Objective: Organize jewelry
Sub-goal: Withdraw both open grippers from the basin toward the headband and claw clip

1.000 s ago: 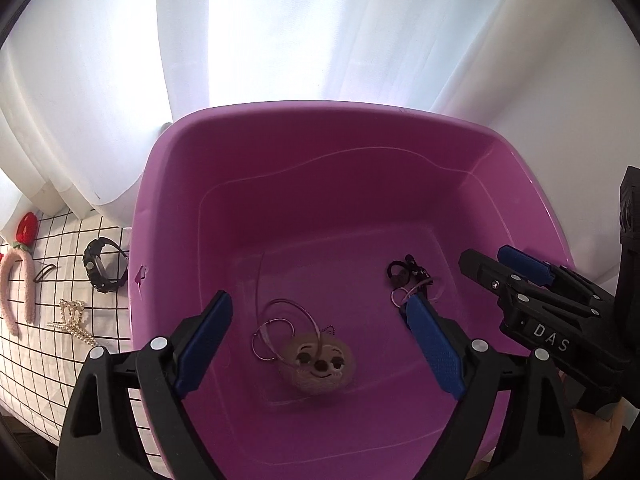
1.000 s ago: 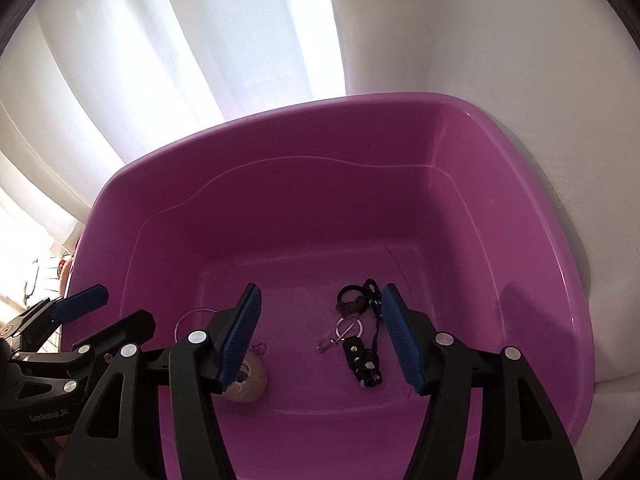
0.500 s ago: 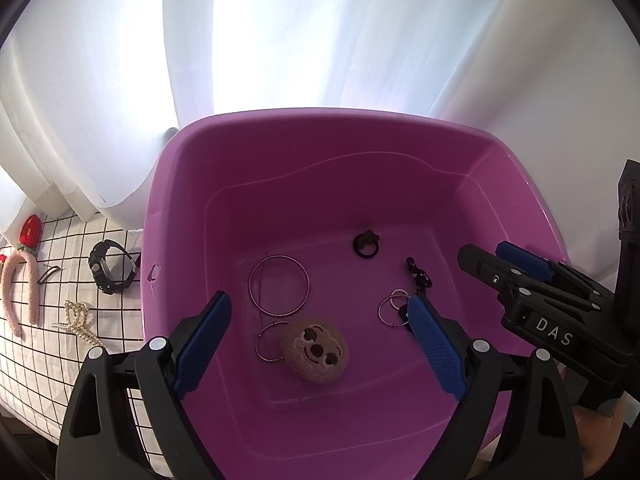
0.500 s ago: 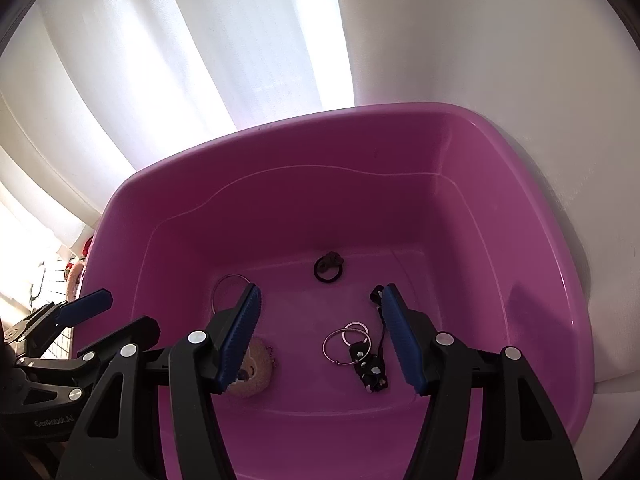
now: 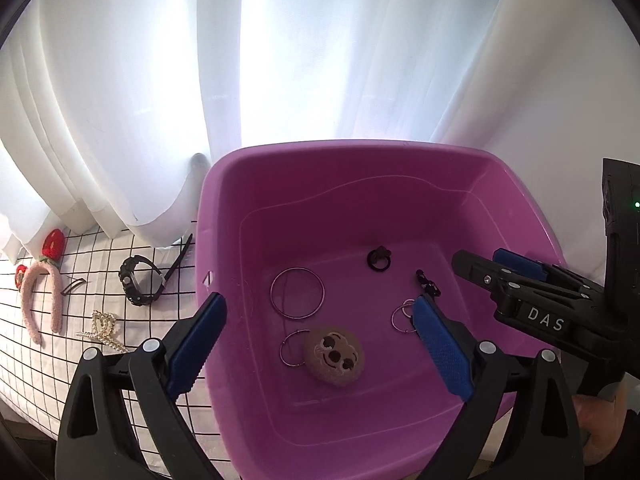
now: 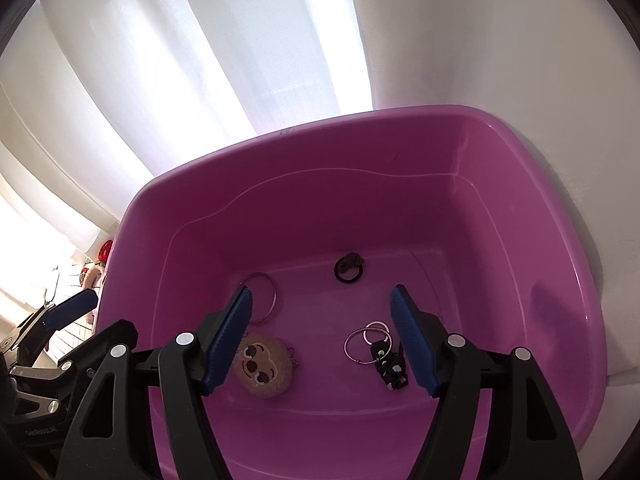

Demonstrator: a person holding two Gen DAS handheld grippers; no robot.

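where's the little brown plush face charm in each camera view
Left wrist view: plush face charm lies low centre on the purple tub floor, below the large silver hoop.
Right wrist view: charm low, left of centre.
Shared landmark: the black ring near the tub's far wall.

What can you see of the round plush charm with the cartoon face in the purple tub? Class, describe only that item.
The plush charm is a round, tan, fuzzy-looking pad with a stitched cartoon face: dark eye patches, a dark nose, a smile. It lies flat, face up, on the floor of the purple tub, toward the near side. A thin metal ring sits at its edge, seemingly attached. Neither claw touches it.
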